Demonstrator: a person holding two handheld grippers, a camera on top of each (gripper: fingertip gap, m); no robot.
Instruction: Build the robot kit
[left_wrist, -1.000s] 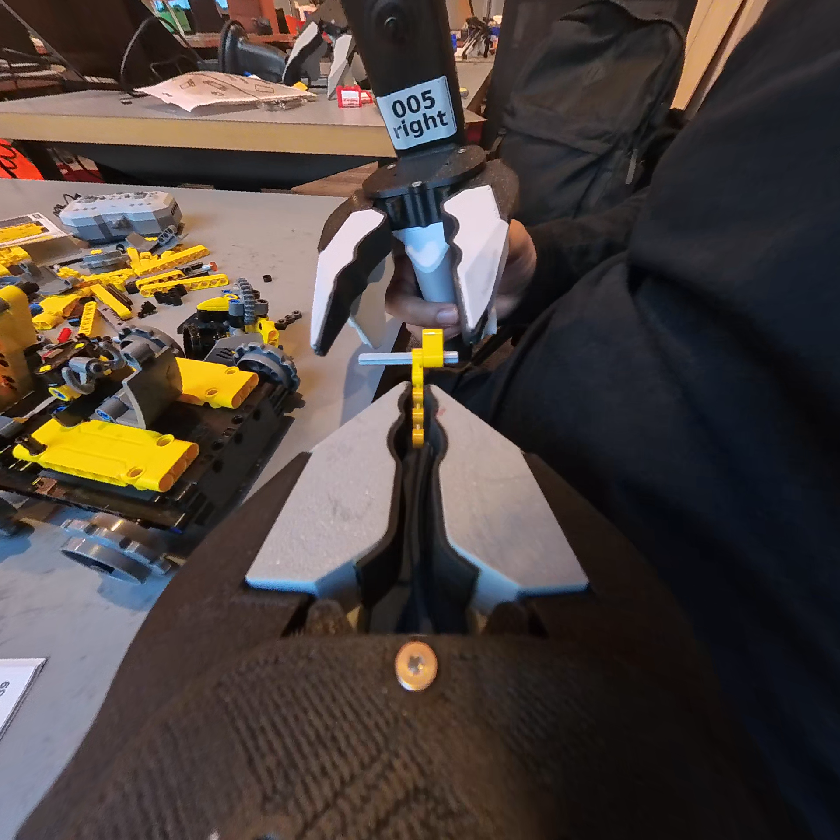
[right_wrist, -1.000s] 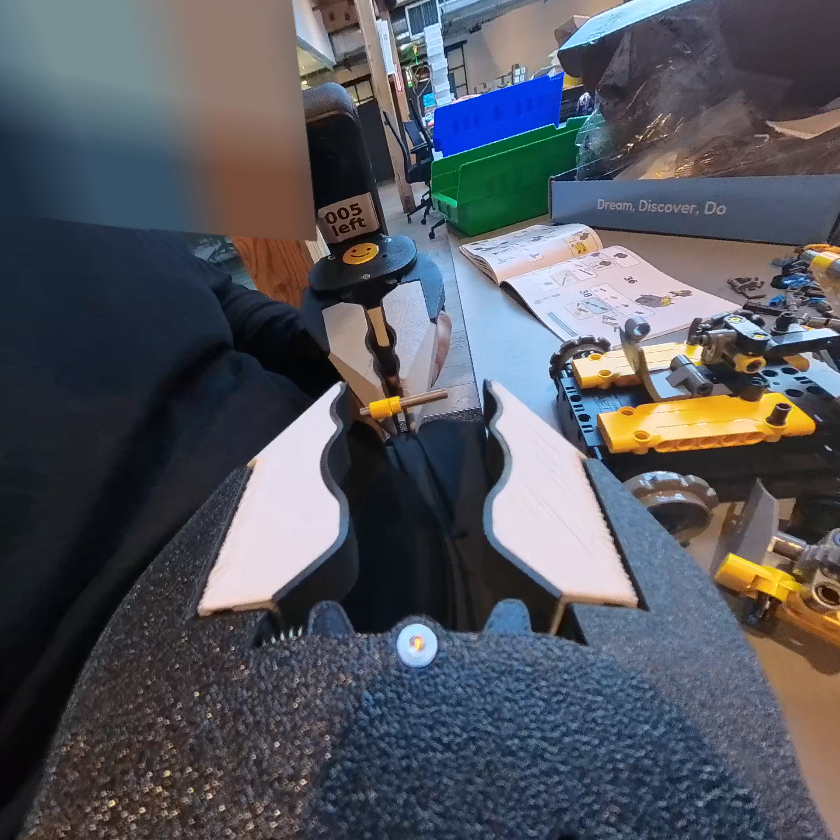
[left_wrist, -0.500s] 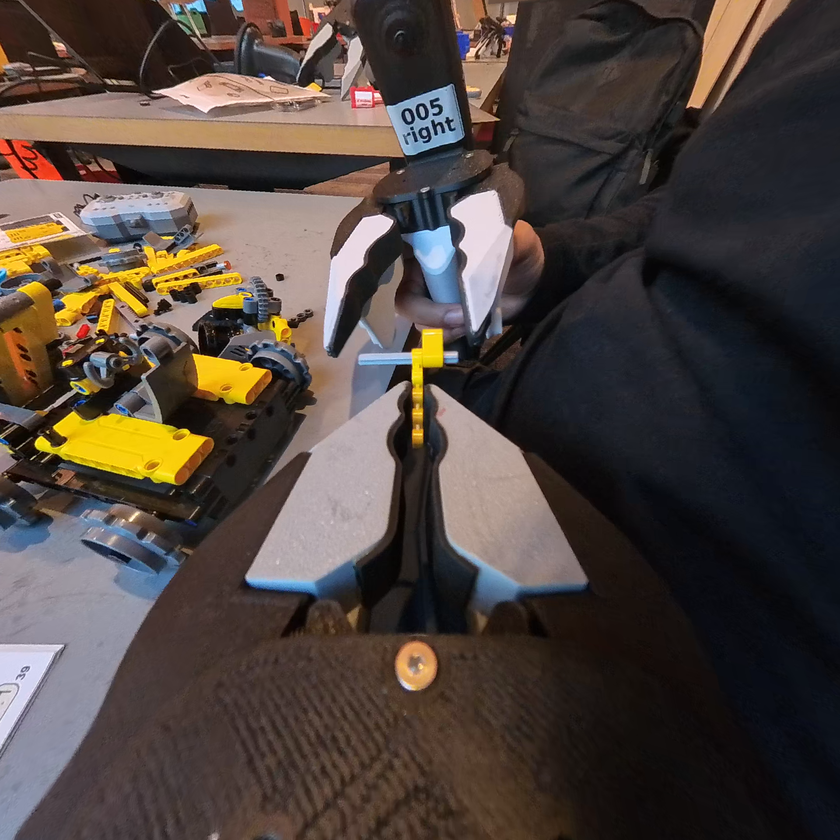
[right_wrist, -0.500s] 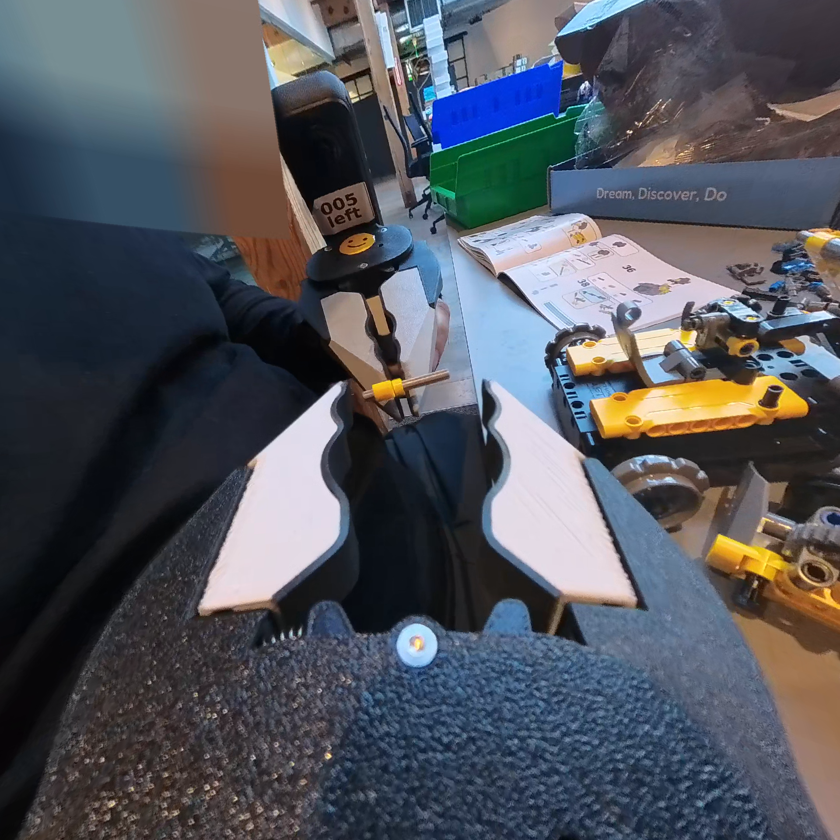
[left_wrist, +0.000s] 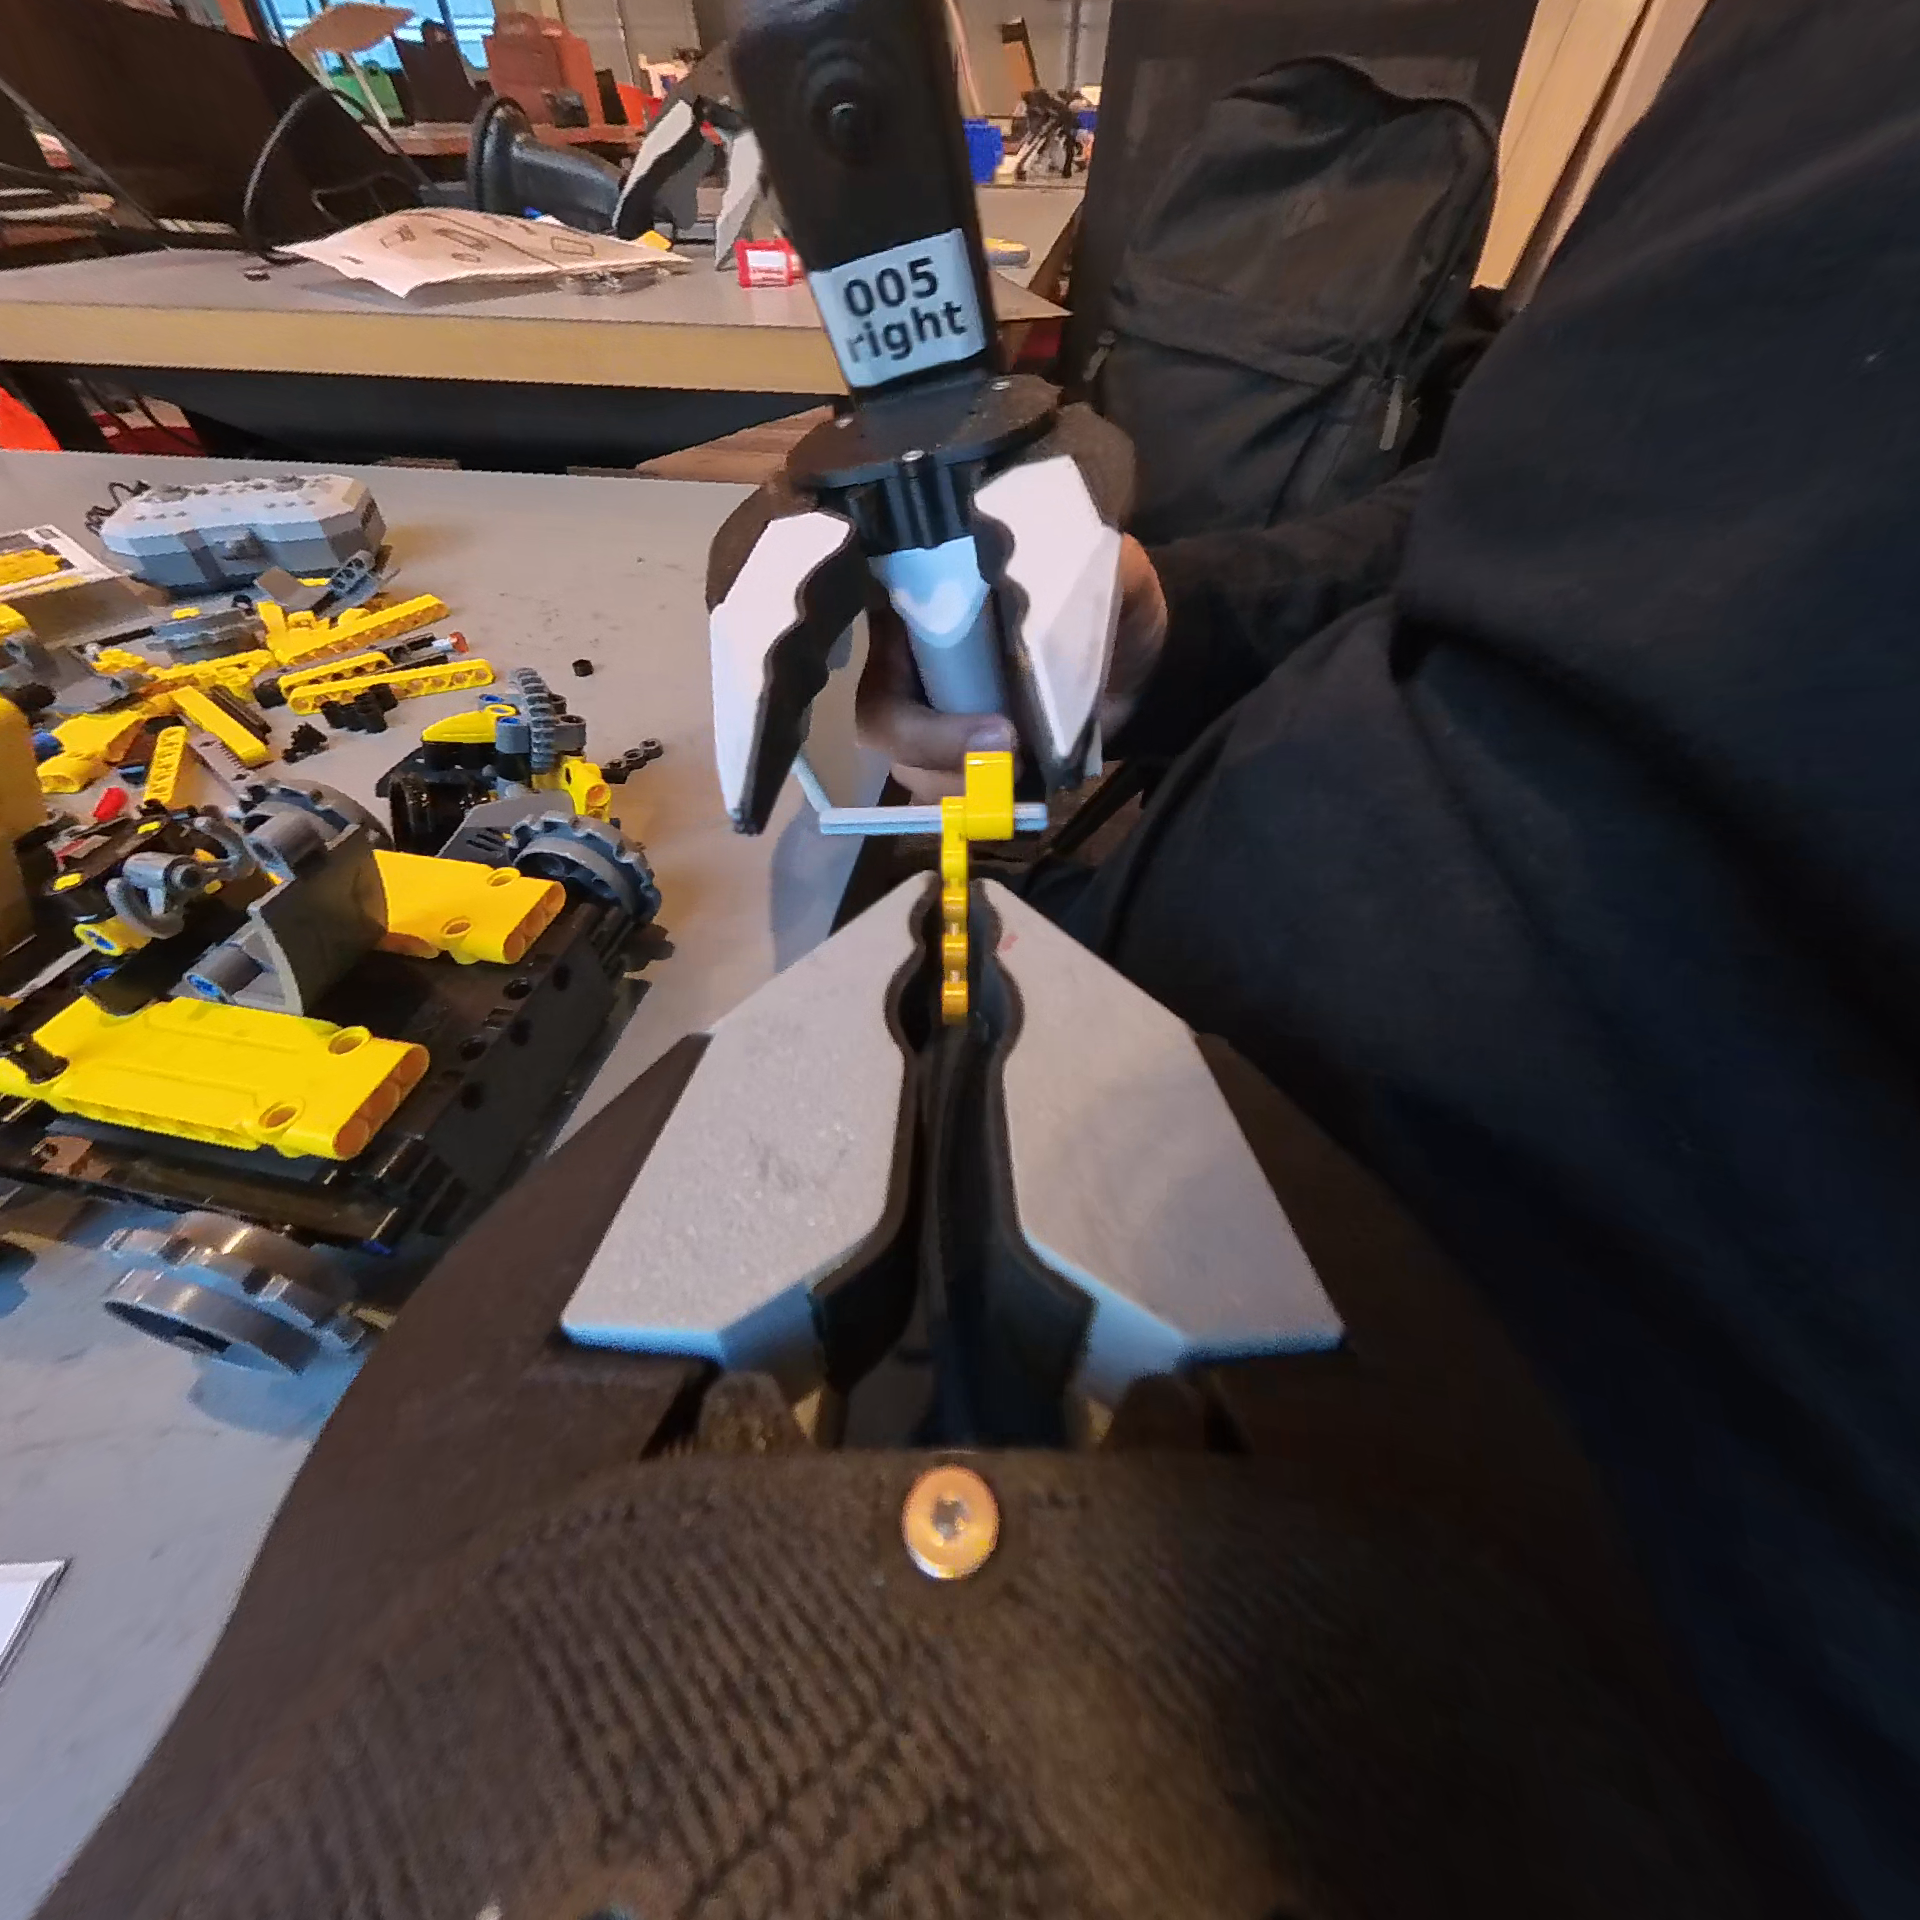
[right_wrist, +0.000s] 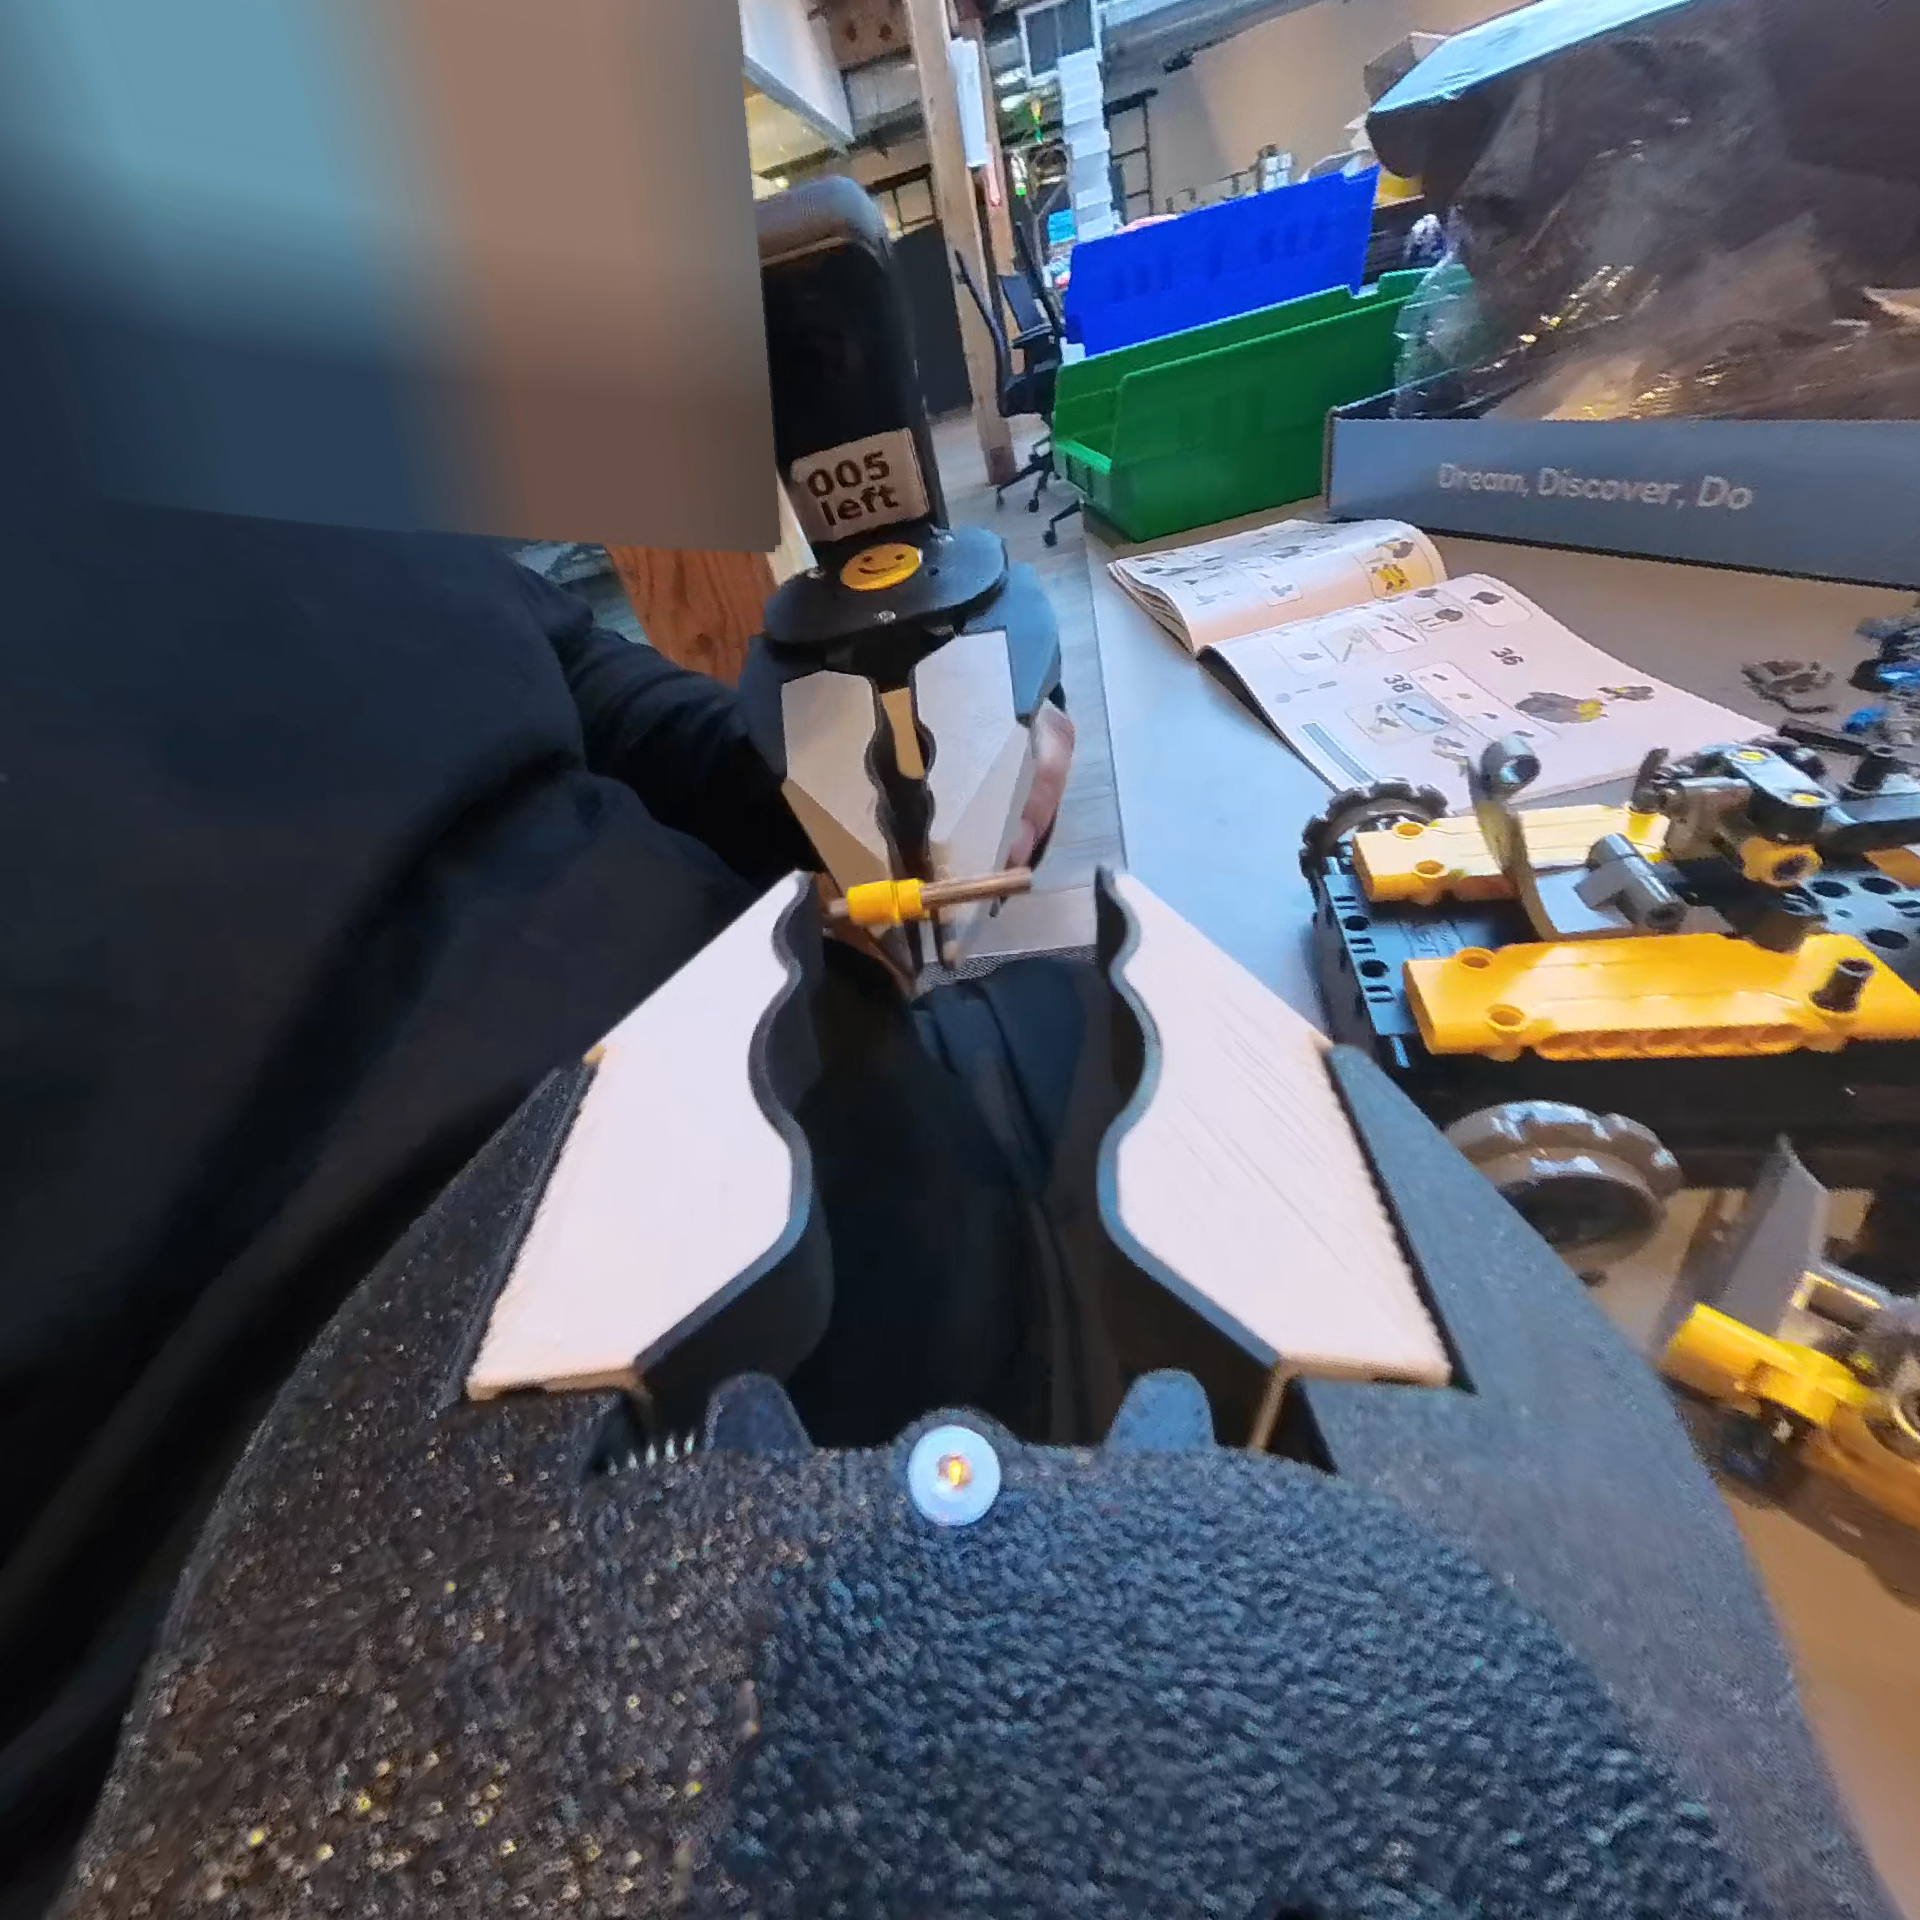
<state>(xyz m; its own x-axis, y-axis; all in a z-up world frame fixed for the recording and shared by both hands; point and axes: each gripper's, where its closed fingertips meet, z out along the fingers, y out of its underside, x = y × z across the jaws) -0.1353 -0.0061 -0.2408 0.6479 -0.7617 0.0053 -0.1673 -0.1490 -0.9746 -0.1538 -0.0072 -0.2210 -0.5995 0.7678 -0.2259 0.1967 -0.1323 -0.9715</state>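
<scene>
My left gripper (left_wrist: 951, 894) is shut on a thin yellow beam (left_wrist: 954, 940) that stands up from its tips. A grey axle (left_wrist: 883, 821) runs crosswise through the beam's yellow top end (left_wrist: 985, 795). My right gripper (left_wrist: 904, 800) faces it from just beyond, open and empty, its fingers straddling the axle. In the right wrist view the right gripper (right_wrist: 945, 904) is open, with the left gripper (right_wrist: 914, 925) close ahead holding the yellow part and axle (right_wrist: 935, 894) between the open tips. The grippers are off the table edge, in front of a person in black.
A half-built black and yellow vehicle (left_wrist: 260, 997) sits on the grey table (left_wrist: 582, 551), also in the right wrist view (right_wrist: 1621, 997). Loose yellow and grey parts (left_wrist: 312, 655) lie behind it. An open instruction booklet (right_wrist: 1382, 644), a dark box (right_wrist: 1621, 499) and a black backpack (left_wrist: 1278, 312) are nearby. Left and right tips are no more than a few centimetres apart.
The right gripper has come closer to the left one, so its open fingers now straddle the axle. The left gripper still holds the yellow beam unchanged.
</scene>
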